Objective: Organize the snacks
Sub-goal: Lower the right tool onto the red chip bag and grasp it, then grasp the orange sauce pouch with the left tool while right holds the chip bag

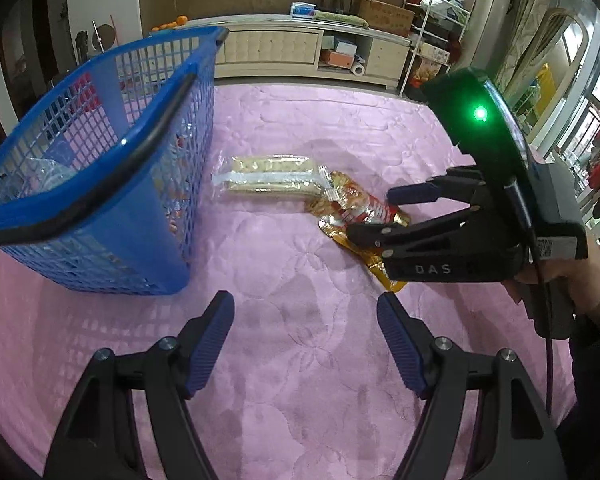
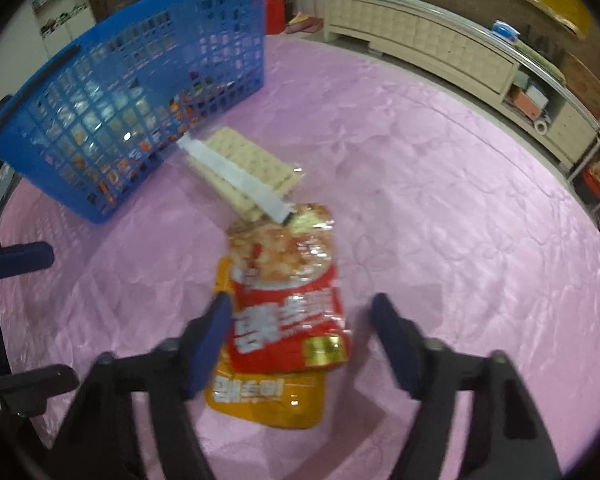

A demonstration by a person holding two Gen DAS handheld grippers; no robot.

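Snacks lie on a pink quilted bed [image 1: 300,340], and the one that matters is the red pouch [image 2: 288,300]. It sits straight ahead of the right tool [image 2: 300,316], between its two blue-padded fingers, with its long axis running away from the tool toward the basket. The left pad [image 2: 212,332] looks to be at the pouch's edge or just over it; the right pad [image 2: 396,336] stands clear of it with pink quilt showing between. So the jaws are apart and I see no clamp on the pouch yet. From the left wrist view the same tool comes in from the right, one finger above and one below the pouch's near end.

By my judgement the right hand [image 1: 572,280] is the nearer one and the pickup is its job: it would need to settle lower and pinch across the pouch's short width.

The left tool [image 1: 306,340] hangs over bare quilt, jaws apart and empty, well short of any snack.

Counting: two pouches, the red one lying on top of a yellow pouch [image 2: 268,400] that pokes out beneath its near end; one clear cracker pack [image 2: 252,168] with a white strip along it, beyond the pouches, its end touching or overlapping the red pouch's far end; one blue mesh basket [image 1: 172,120] farther on, close by the crackers, with some wrapped items already inside, too blurred through the mesh to count.
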